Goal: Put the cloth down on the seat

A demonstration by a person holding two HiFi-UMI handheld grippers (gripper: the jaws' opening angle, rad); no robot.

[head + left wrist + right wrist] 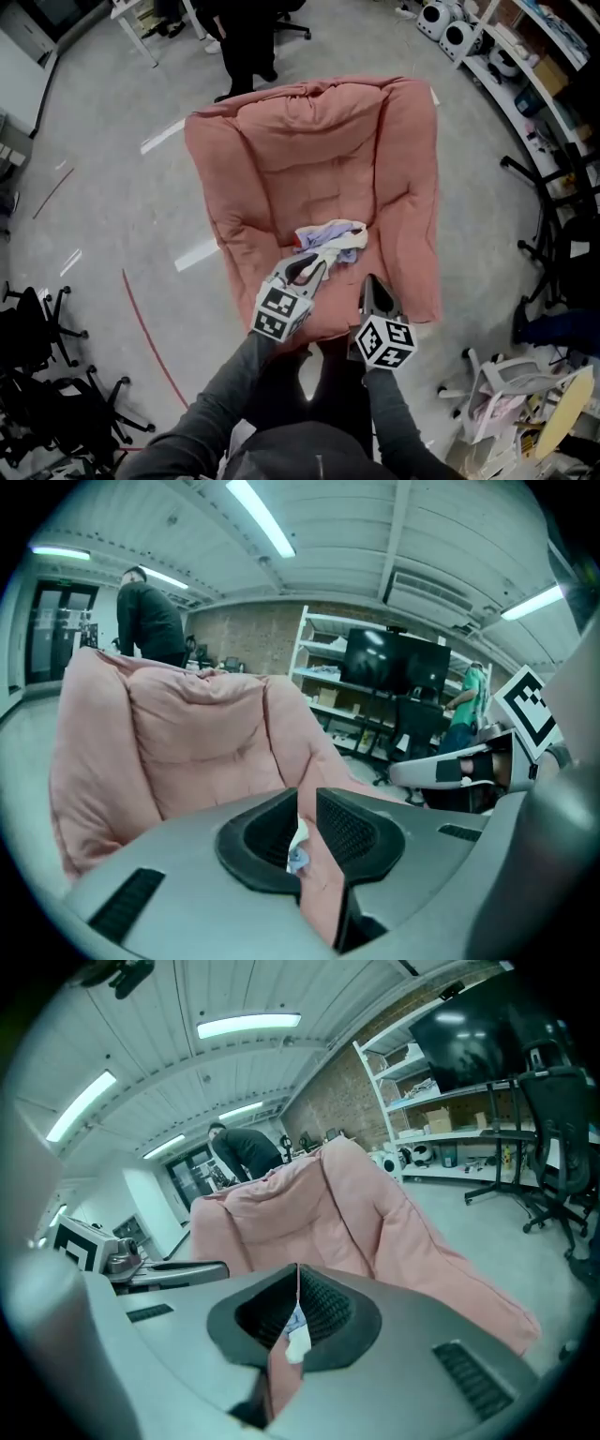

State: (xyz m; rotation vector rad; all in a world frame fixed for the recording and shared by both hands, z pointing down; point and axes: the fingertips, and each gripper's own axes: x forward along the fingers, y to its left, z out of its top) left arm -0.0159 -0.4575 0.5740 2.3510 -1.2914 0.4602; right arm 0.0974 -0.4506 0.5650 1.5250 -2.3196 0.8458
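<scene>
Centrally, 1 pink padded seat (pixel 309 150) stood on a grey floor (pixel 112 187). Item: 1 cloth (pixel 333 236), white, pale blue and pink, lay crumpled on the seat cushion toward its front edge. Item: left gripper (pixel 309 266), held over the front of the seat just before the cloth, jaws narrow with a slim gap between them. Pink cushion and a scrap of cloth showed through the gap, apparently beyond the pads rather than pinched, though contact was not certain. Item: right gripper (pixel 372 286), beside the left one at the seat's front edge, jaws together at the tips, holding nothing, apart from the cloth. Also noted: 1 person (pixel 246 37) standing behind the seat; shelving (pixel 525 66) at the right.
</scene>
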